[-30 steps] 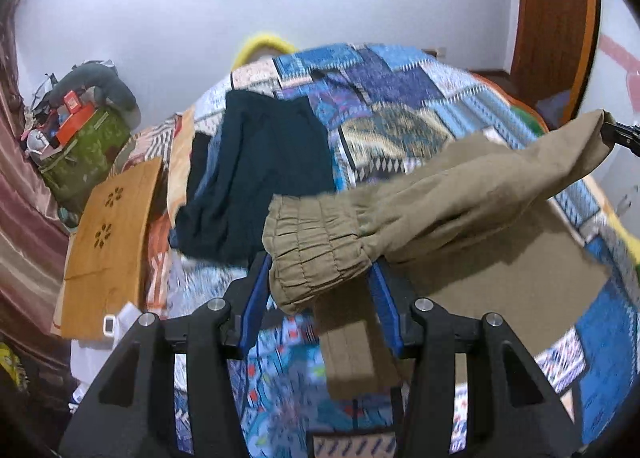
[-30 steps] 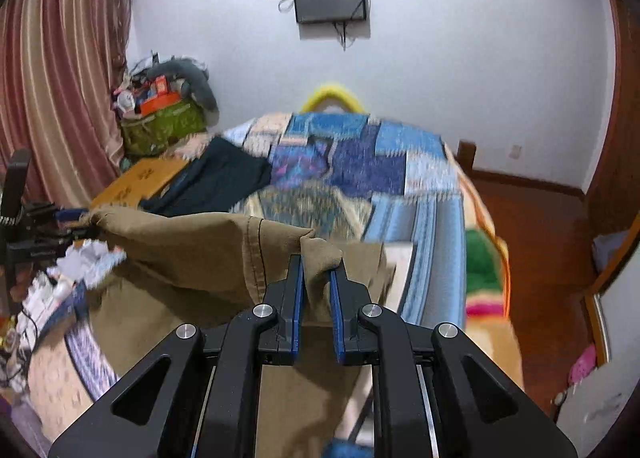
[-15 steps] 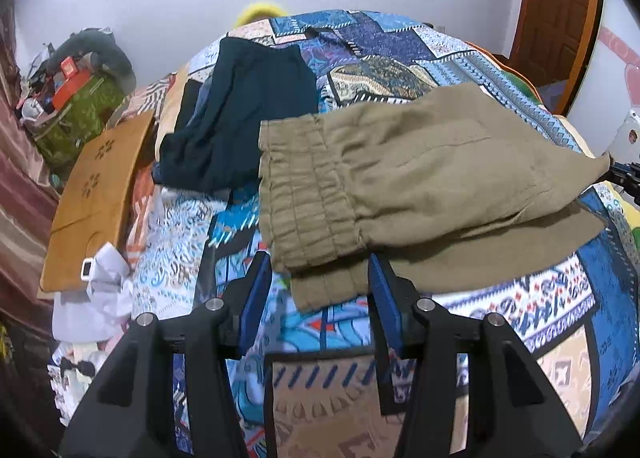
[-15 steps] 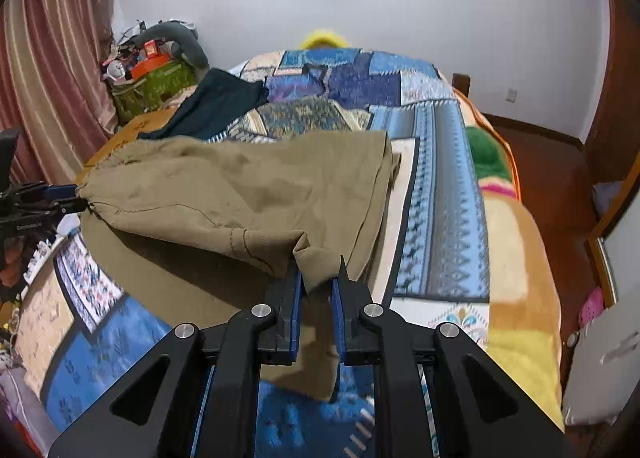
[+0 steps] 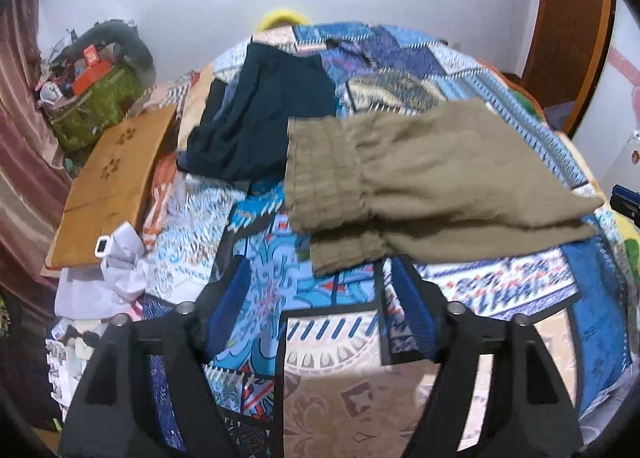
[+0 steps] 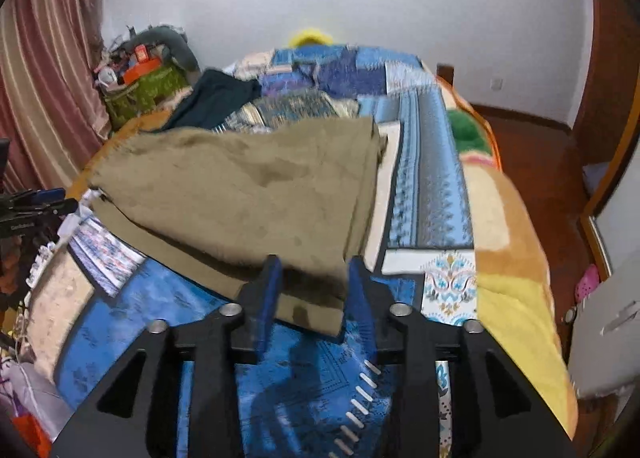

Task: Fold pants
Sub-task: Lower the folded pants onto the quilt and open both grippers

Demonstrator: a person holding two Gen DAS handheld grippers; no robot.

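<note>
A: Where are the khaki pants (image 5: 432,178) found at this moment?

B: They are laid flat on the patchwork bed (image 5: 332,342), folded over once, so that an upper layer is seen resting on a lower one. The gathered waistband end is turned toward the left gripper (image 5: 320,298), and the far edge of the fold toward the right gripper (image 6: 314,286).

A: Is anything held by either gripper?

B: Nothing appears to be held. The jaws of the left gripper are spread wide, and only bedspread is seen between them, the waistband lying just beyond the tips. The jaws of the right gripper are parted too; a corner of the cloth is seen in the gap, but it is not pinched.

A: Which step is judged to be in hand?

B: A first fold seems to have been laid down and released. The layers are not squared: the lower layer is left showing along the near edge in both views.

A: What is called for next?

B: A second fold is probably needed. Fresh grasps would have to be taken through both layers at one end, and that end carried across to the other. Care would be wanted near the dark garment (image 5: 260,118) lying just beside the waistband, so that it is not caught up.
</note>
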